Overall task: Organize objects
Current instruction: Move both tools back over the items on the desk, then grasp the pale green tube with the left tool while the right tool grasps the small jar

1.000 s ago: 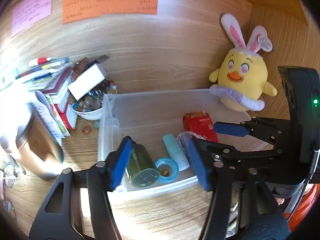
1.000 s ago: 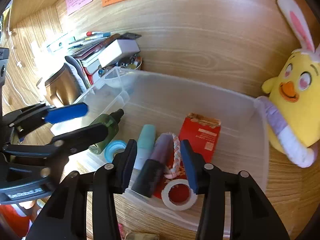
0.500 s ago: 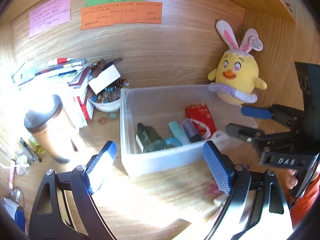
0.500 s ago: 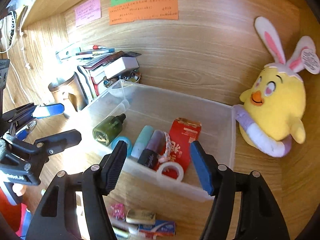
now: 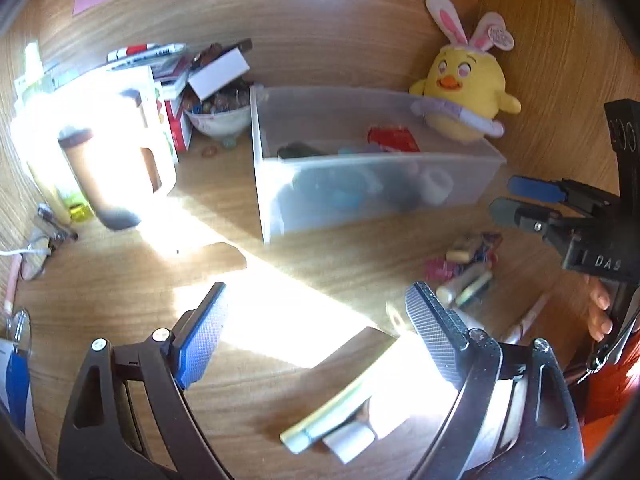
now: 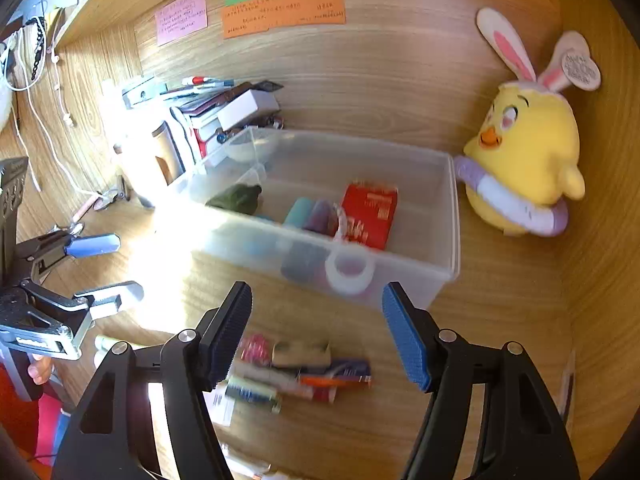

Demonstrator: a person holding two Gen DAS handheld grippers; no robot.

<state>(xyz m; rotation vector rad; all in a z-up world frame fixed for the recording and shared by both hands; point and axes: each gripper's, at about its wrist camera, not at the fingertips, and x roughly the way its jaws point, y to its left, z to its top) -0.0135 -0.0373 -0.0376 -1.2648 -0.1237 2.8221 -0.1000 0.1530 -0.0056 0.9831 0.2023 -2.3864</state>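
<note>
- Objects for organizing are lying in two places: some are sitting inside the clear plastic bin point(image 6: 448, 216), and a small loose pile point(image 6: 304, 372) is lying on the wooden desk point(image 6: 500, 320) just in front of the bin.
- Inside the bin I am seeing a red packet point(image 6: 370, 216), a dark green bottle point(image 6: 236, 198), a teal tube point(image 6: 298, 210) and a white tape roll point(image 6: 350, 270) leaning at the front wall.
- The right gripper point(image 6: 316, 334) is hanging over the desk, tilted downward, and the loose pile is showing under the gap of its fingers. Its jaws are standing apart and nothing is between them.
- The left gripper point(image 5: 312, 340) is also pointing downward at the desk, over a bright sun patch, well apart from the bin. Its jaws are spread wide and are gripping nothing.
- In the left wrist view, fingers of the person point(image 5: 600, 308) are wrapping the handle of the right gripper at the right edge.
- A yellow chick plush point(image 6: 528, 160) with rabbit ears is sitting against the bin's right wall.
- A brown mug point(image 5: 108, 176) is standing to the left of the bin, in strong light.
</note>
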